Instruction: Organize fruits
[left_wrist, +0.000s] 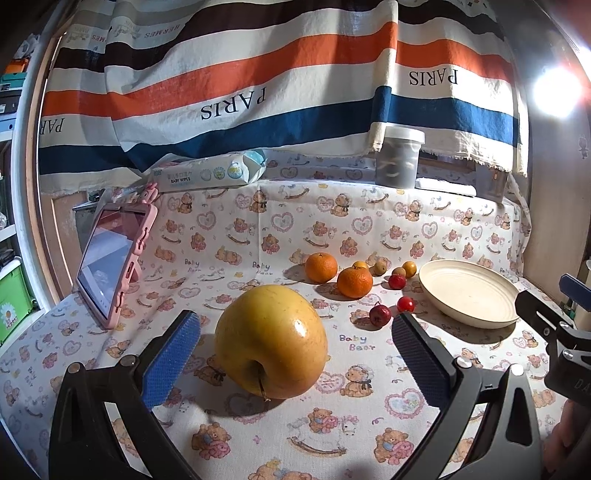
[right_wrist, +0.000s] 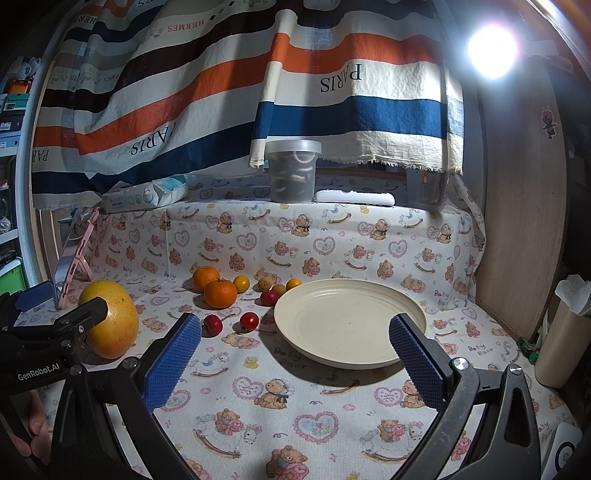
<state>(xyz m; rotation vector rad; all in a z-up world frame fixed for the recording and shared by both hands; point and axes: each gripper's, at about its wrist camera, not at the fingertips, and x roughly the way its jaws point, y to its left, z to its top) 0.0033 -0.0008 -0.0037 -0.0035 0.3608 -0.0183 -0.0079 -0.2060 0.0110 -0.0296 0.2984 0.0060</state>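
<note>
Straddling the big yellow apple (left_wrist: 271, 341), the left gripper (left_wrist: 295, 328) has its blue fingers (left_wrist: 171, 356) spread wide, one each side, w/ clear gaps; nothing gripped. Apple sits on the counter (left_wrist: 332, 435), stem end toward the camera, near-left of the other fruit.

Right gripper (right_wrist: 295, 328) is likewise open and empty, hovering over the counter, its right finger in front of the near rim of the plate (right_wrist: 351, 321). Plate is cream, empty, at right.

Betw. apple and plate: two small red fruits (left_wrist: 380, 314) nearest, just left of the plate; a third red one (left_wrist: 397, 281) farther back. Two oranges (left_wrist: 354, 282) sit close together beyond those, approx. touching. Several small yellow-brown fruits (left_wrist: 409, 268) in a loose cluster far side, beside the plate's far-left rim.

Far left, a tablet (left_wrist: 110, 262) in a pink case leans upright. On the back ledge: wipes pack (left_wrist: 210, 173) at left, lidded tub (left_wrist: 399, 157) toward the right. Striped cloth (left_wrist: 258, 74) hangs behind. Lamp (right_wrist: 493, 46) glares top right.
</note>
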